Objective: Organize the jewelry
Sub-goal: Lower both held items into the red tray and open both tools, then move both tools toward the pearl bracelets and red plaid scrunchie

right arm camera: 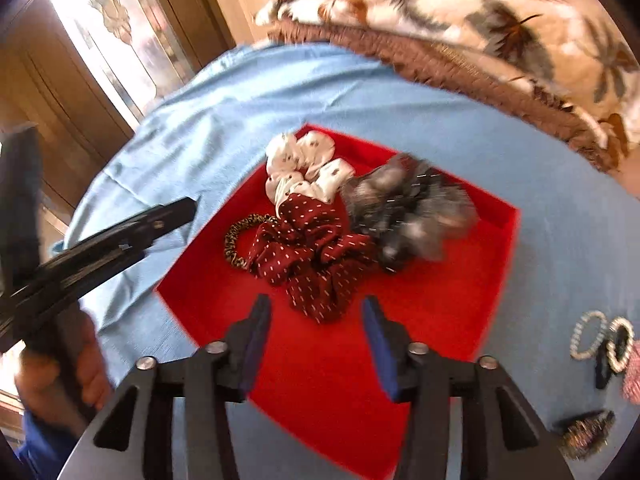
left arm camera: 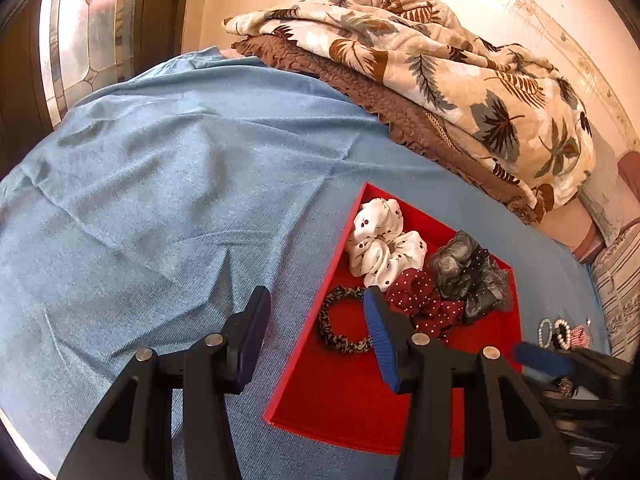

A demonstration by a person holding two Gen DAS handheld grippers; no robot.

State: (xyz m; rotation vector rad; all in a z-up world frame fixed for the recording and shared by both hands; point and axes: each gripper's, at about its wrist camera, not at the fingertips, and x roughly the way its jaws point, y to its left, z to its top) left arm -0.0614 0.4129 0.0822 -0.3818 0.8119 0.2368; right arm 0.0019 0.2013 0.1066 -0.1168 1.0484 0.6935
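Note:
A red tray lies on the blue bedcover. In it are a white cherry-print scrunchie, a maroon dotted scrunchie, a grey-black scrunchie and a thin leopard hair tie. My left gripper is open and empty over the tray's left edge. My right gripper is open and empty above the tray's near part, just short of the maroon scrunchie. Pearl hair pieces lie right of the tray.
A folded leaf-print blanket on a brown quilt lies behind the tray. A glittery clip and a pink item lie on the blue cover at the right. A door with patterned glass is at the far left.

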